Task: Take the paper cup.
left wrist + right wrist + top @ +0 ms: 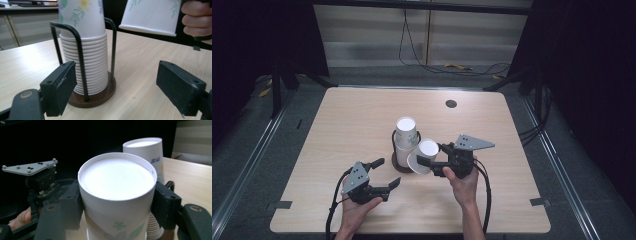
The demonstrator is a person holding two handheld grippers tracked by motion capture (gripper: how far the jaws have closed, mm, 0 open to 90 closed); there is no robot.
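Observation:
A stack of upside-down white paper cups with a flower print [404, 142] stands in a black wire holder on a round brown base [100, 98] at the table's middle. My right gripper [433, 158] is shut on a single upside-down cup [426, 155], held tilted just right of the stack and off the table. In the right gripper view both pads press the sides of this cup [117, 195], with the stack [147, 150] behind it. My left gripper [388, 172] stands open and empty in front of the holder, its jaws wide apart facing the stack [85, 62].
The wooden table [352, 115] has a round cable hole [451, 104] at its far right. Dark floor and rails surround the table. The person's right hand [195, 20] shows close above the left gripper's right jaw.

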